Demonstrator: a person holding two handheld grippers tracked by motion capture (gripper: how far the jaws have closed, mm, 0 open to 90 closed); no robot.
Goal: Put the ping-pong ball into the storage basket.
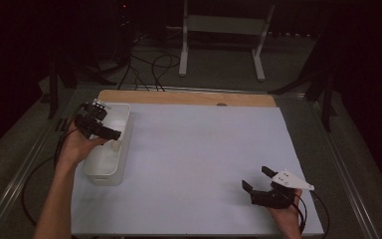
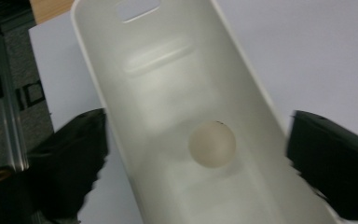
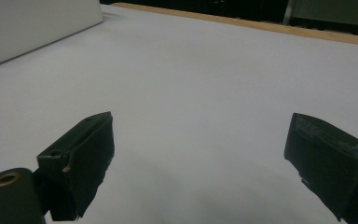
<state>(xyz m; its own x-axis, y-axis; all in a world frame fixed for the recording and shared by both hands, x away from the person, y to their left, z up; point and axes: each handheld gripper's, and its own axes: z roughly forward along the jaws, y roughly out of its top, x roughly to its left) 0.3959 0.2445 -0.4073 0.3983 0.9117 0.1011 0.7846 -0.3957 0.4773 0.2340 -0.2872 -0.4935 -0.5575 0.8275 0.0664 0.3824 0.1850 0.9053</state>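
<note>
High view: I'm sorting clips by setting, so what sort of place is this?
Probably a lab or recording bench, not a home: a white sheet covers the table, cables trail over the floor behind, and a white metal stand sits there in a dark room.

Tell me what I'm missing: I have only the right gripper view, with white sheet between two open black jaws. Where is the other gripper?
Observer: The left gripper hangs over a white bin at the sheet's left edge.
Operator: Anything inside that bin?
Observer: A small pale ball lies on its floor, in the left gripper view.
Operator: Is it gripped?
Observer: No. The jaws stand wide, outside the bin's walls, clear of the ball.
</note>
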